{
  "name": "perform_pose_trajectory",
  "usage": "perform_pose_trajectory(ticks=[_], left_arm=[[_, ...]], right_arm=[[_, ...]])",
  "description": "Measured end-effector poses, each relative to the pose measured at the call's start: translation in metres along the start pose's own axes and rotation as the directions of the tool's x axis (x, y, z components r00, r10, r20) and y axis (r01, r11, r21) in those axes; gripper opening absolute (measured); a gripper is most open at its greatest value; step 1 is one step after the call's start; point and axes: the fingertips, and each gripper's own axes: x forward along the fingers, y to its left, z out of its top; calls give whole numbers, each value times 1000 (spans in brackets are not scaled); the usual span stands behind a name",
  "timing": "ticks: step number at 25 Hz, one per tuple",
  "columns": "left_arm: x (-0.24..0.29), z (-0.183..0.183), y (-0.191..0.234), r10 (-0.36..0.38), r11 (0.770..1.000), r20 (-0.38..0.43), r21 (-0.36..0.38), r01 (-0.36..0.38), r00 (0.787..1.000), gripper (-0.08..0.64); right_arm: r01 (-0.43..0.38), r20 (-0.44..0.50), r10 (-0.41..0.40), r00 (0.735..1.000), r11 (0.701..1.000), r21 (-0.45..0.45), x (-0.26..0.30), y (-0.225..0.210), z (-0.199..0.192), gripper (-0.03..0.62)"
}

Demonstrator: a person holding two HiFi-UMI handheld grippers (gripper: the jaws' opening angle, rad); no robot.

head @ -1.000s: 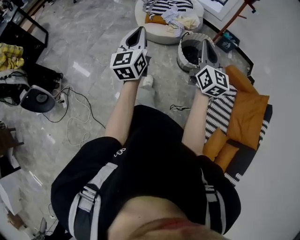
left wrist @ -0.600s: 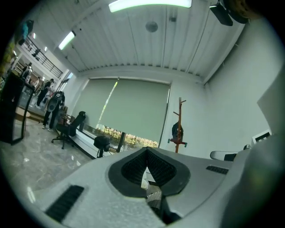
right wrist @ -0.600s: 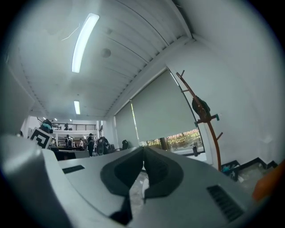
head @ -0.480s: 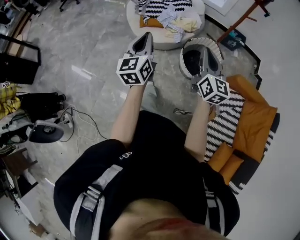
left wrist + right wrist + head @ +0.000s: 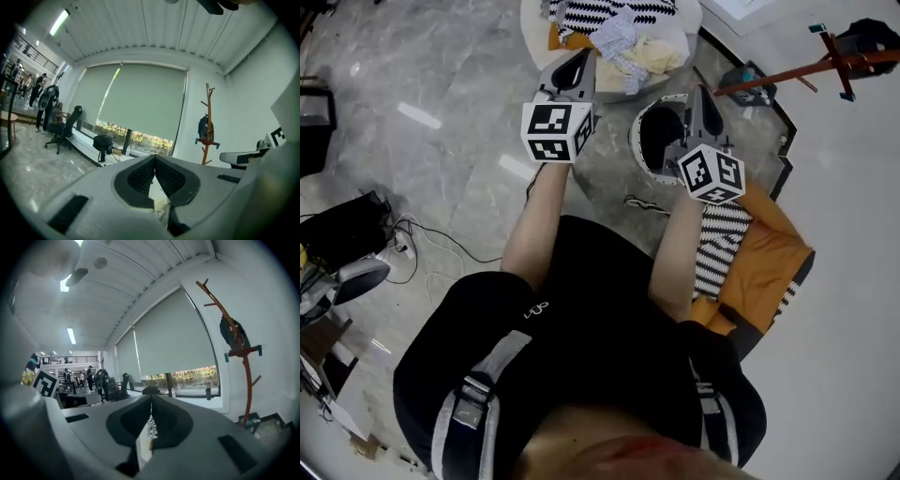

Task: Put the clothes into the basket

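In the head view a heap of clothes [image 5: 619,28], striped, pale blue and cream, lies on a round white cushion [image 5: 534,23] at the top. A woven black-and-white basket [image 5: 645,141] with a dark inside stands on the floor just below it. My left gripper [image 5: 579,58] is held out level with its tip over the near edge of the heap, its jaws shut and empty [image 5: 154,158]. My right gripper [image 5: 697,92] reaches over the basket's right rim, also shut on nothing [image 5: 151,397]. A strip of striped cloth [image 5: 150,426] shows through the slit under the right jaws.
An orange and striped seat [image 5: 759,262] stands to the right, close to my right arm. A wooden coat rack [image 5: 825,66] and a small dark box [image 5: 748,77] are beyond it. Cables and devices [image 5: 352,262] lie on the marble floor at the left. A white cord [image 5: 645,204] lies near the basket.
Both grippers have travelled forward together, still shut. The clothes heap and the basket are now closer under their tips, and the orange seat has slid back beside me.
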Motion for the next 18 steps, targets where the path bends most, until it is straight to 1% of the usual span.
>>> perform_pose_trajectory(ticks=[3, 6, 8, 10, 13, 16, 18], left_arm=[[28, -19, 12, 2, 1000, -55, -28, -4, 998, 0], [45, -55, 11, -17, 998, -128, -63, 9, 992, 0], [56, -83, 12, -14, 995, -162, -101, -2, 987, 0], [61, -114, 14, -5, 992, -193, -121, -19, 981, 0], [69, -161, 23, 15, 991, -246, -126, -47, 969, 0], [75, -212, 34, 40, 984, -307, -155, -92, 951, 0], [85, -241, 46, 54, 978, -331, -170, -116, 942, 0]], right_arm=[[-8, -63, 10, 998, 999, 32, 31, -2, -30, 11], [2, -144, 10, 989, 997, 83, 43, -8, -75, 12], [-7, -193, 28, 981, 994, 107, 51, -13, -106, 12], [-22, -242, 51, 969, 992, 122, 55, -18, -141, 12], [-36, -310, 80, 947, 989, 143, 71, -29, -197, 12], [-59, -386, 106, 916, 989, 132, 86, -38, -247, 12], [-77, -415, 118, 902, 990, 115, 103, -43, -275, 12]])
